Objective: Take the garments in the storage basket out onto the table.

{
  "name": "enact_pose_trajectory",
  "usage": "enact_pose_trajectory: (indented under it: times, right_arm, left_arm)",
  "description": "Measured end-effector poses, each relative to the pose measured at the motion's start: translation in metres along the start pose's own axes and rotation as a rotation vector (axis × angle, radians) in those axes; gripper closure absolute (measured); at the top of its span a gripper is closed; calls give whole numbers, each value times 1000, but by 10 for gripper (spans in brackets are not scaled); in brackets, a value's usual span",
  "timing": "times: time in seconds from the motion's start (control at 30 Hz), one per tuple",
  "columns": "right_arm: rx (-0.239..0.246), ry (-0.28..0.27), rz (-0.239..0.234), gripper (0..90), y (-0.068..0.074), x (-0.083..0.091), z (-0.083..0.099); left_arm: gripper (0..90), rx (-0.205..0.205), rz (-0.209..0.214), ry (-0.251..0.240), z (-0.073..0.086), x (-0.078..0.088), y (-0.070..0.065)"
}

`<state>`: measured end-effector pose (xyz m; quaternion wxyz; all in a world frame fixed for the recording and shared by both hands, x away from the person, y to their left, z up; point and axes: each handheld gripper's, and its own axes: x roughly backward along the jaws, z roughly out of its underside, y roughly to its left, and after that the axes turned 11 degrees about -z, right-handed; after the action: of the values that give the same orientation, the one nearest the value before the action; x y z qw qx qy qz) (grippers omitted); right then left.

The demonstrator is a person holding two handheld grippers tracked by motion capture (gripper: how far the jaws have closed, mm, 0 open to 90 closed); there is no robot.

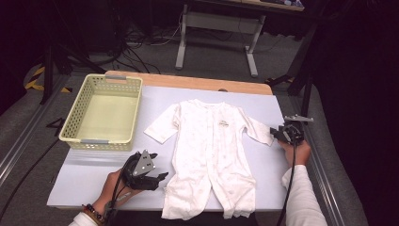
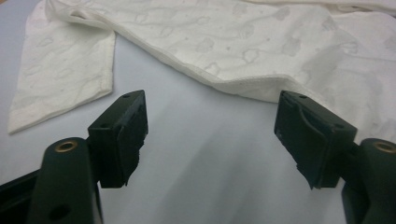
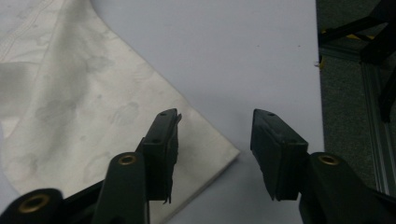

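Wooden table (image 1: 188,81); white sheet (image 1: 94,165) bearing romper (image 1: 211,155), basket (image 1: 104,113).

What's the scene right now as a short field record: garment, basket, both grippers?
garment: white baby romper lying flat, sleeves spread, on the white sheet
basket: yellow basket, empty, left of the romper
left gripper: open, beside the romper's lower left edge, nothing between the jaws
right gripper: open at the right sleeve cuff, not clamped
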<state>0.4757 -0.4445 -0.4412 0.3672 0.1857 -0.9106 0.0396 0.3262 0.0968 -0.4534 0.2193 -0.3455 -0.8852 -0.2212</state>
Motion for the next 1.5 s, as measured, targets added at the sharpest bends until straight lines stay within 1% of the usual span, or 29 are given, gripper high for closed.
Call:
enact_pose_trajectory:
  times: [0.03, 0.07, 0.1, 0.17, 0.2, 0.23, 0.3, 0.33, 0.4, 0.43, 0.57, 0.63, 0.67, 0.7, 0.77, 0.8, 0.87, 0.97, 1.0, 1.03, 1.07, 1.13, 1.2, 1.23, 1.3, 1.33, 1.37, 1.43, 1.5]
  right_arm:
    - [11, 17, 3, 554, 1, -2, -1]
    - [19, 28, 14, 592, 3, -4, -1]
    - [21, 26, 6, 634, 3, -4, -2]
    - [32, 31, -13, 738, 5, -4, -2]
    - [40, 35, -24, 821, 6, -4, -2]
    - [43, 39, -24, 854, 6, -4, -2]
    - [46, 43, -26, 870, 6, -4, -2]
    - [51, 46, -12, 873, 6, -4, -3]
    - [67, 62, 44, 875, 5, -2, -3]
    - [64, 65, 65, 875, 3, -1, -3]
    - [42, 49, 121, 871, -7, 6, 0]
    - [30, 27, 116, 857, -11, 9, 1]
    - [33, 23, 121, 826, -11, 10, 1]
    - [39, 26, 138, 801, -10, 10, 1]
    - [38, 21, 152, 692, -9, 10, 1]
    - [33, 9, 166, 675, -8, 11, 1]
    - [33, -15, 154, 677, -6, 15, 0]
    - [35, -73, 139, 595, 1, 23, -1]
    - [42, -120, 115, 590, 8, 28, -2]
    - [49, -149, 92, 567, 14, 32, -2]
    - [60, -180, 58, 547, 19, 36, -1]
    - [87, -221, -9, 530, 31, 43, -1]
    - [130, -263, -76, 509, 46, 50, 1]
    - [157, -276, -109, 498, 56, 54, 1]
    - [192, -291, -143, 472, 68, 60, 1]
    - [207, -311, -185, 464, 77, 63, 3]
    - [220, -320, -207, 457, 82, 64, 4]
    - [248, -317, -244, 429, 95, 65, 9]
    - [268, -297, -257, 420, 105, 64, 13]
  left_arm:
    - [245, 3, -6, -4, 0, 1, 1]
    - [231, 5, -18, -7, 1, 2, 1]
    - [214, 12, -19, -13, 2, 3, 2]
    - [200, 8, -29, -19, 3, 6, 3]
    - [195, 6, -31, -21, 4, 6, 4]
    - [194, 0, -34, -19, 5, 7, 4]
    - [191, -7, -54, -13, 6, 9, 3]
    - [188, -7, -58, -10, 7, 11, 3]
    - [188, -13, -71, -15, 9, 15, 3]
    - [188, -11, -74, -13, 10, 16, 4]
    - [187, -3, -85, -11, 13, 18, 7]
    - [186, 2, -83, -14, 13, 19, 8]
    - [185, 0, -83, -17, 13, 19, 8]
    - [185, -13, -92, -19, 12, 20, 8]
    - [180, -7, -90, -24, 12, 21, 8]
    - [177, -12, -95, -26, 12, 21, 8]
    - [176, -13, -101, -28, 13, 23, 8]
    - [173, -6, -106, -39, 13, 24, 9]
    - [173, -8, -108, -44, 13, 25, 10]
    - [173, -13, -114, -46, 13, 26, 10]
    - [173, -11, -115, -49, 13, 26, 10]
    - [174, -5, -117, -58, 13, 27, 11]
    - [185, -5, -112, -62, 13, 28, 12]
    - [187, -1, -115, -66, 13, 28, 12]
    - [188, -1, -121, -64, 12, 27, 11]
    - [192, -4, -123, -62, 11, 26, 11]
    - [202, -2, -132, -59, 10, 25, 10]
    - [240, -6, -134, -45, 7, 19, 9]
    - [276, -10, -134, -44, 2, 11, 7]
